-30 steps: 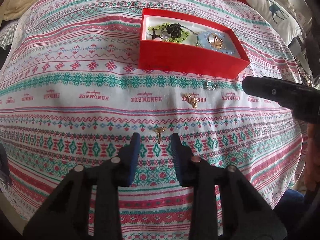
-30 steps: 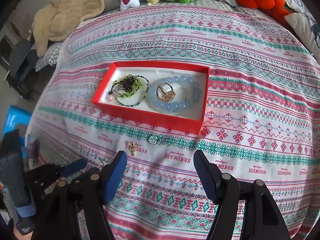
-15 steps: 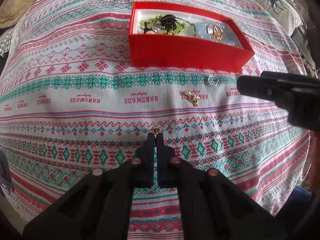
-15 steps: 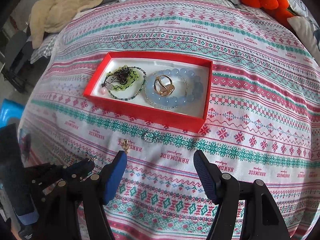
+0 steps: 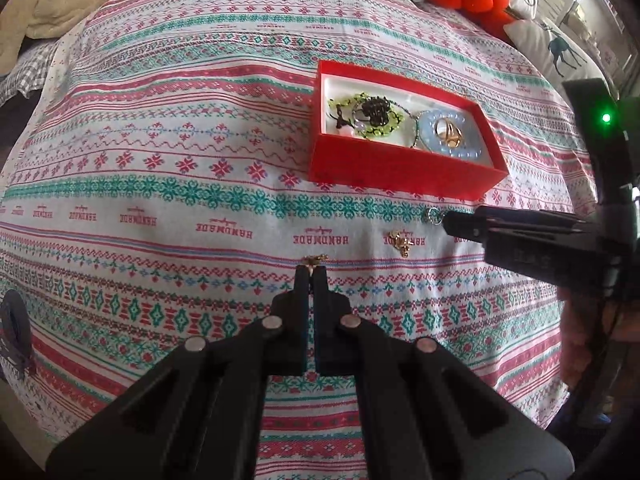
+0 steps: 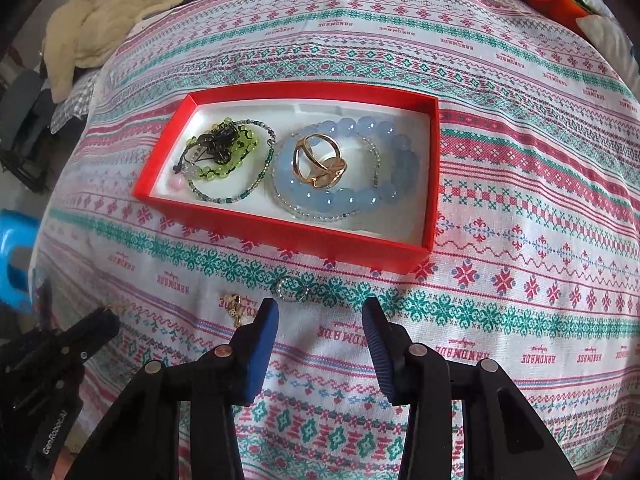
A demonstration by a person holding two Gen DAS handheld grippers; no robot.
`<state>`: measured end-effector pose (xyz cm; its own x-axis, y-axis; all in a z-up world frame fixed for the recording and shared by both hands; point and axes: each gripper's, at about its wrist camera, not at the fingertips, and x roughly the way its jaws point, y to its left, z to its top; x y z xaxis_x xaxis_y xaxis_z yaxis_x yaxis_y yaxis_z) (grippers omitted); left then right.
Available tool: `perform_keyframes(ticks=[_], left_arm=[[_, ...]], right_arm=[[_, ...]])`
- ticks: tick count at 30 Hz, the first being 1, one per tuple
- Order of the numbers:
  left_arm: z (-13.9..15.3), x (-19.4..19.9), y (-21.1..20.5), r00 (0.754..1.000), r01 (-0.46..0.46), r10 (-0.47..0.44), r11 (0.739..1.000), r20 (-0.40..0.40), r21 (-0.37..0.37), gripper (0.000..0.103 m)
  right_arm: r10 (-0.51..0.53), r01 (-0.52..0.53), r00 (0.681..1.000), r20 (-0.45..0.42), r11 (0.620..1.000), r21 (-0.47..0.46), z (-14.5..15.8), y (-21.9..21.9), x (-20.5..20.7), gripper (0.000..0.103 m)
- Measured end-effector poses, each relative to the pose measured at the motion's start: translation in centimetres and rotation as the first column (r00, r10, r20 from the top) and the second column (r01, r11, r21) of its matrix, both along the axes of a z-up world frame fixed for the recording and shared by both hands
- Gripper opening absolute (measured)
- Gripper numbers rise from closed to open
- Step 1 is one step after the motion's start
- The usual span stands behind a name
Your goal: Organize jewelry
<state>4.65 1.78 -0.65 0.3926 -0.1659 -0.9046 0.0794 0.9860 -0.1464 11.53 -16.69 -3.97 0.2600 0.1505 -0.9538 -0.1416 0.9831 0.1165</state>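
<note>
On the patterned bedspread (image 6: 520,184), the left tongs (image 5: 311,269) are pinched shut on 1 small gold earring (image 5: 316,258). Rightward lie 1 gold charm (image 5: 401,242) and 1 crystal ring (image 6: 293,289), the latter just ahead of the wide-open, empty right tongs (image 6: 320,316). The red box (image 6: 280,232) holds 1 blue bracelet (image 6: 360,196), 1 gold ring (image 6: 320,162) and green beads (image 6: 224,152). Only the right view shows the blue stool (image 6: 16,256).
</note>
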Motion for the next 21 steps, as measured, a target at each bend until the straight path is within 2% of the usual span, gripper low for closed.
perform_keyframes(ticks=[9,10,14,21], left_arm=[[0.1,0.0,0.5,1.000,-0.001,0.001,1.000,0.009,0.012,0.002],[0.2,0.1,0.5,1.000,0.001,-0.001,1.000,0.009,0.013,0.002],[0.3,0.1,0.2,1.000,0.011,-0.012,1.000,0.015,0.018,0.002],[0.6,0.0,0.0,1.000,0.015,-0.016,1.000,0.026,0.020,0.002]], right_arm=[[0.050,-0.051,0.998,-0.027,0.998,-0.030,-1.3,2.7,0.6,0.043],[0.054,-0.055,0.998,-0.026,0.998,-0.038,-1.5,2.8,0.5,0.042],[0.082,-0.082,0.997,-0.013,0.995,-0.062,-1.9,3.5,0.5,0.023],[0.105,-0.105,0.994,-0.002,0.991,-0.084,-2.3,4.1,0.5,0.016]])
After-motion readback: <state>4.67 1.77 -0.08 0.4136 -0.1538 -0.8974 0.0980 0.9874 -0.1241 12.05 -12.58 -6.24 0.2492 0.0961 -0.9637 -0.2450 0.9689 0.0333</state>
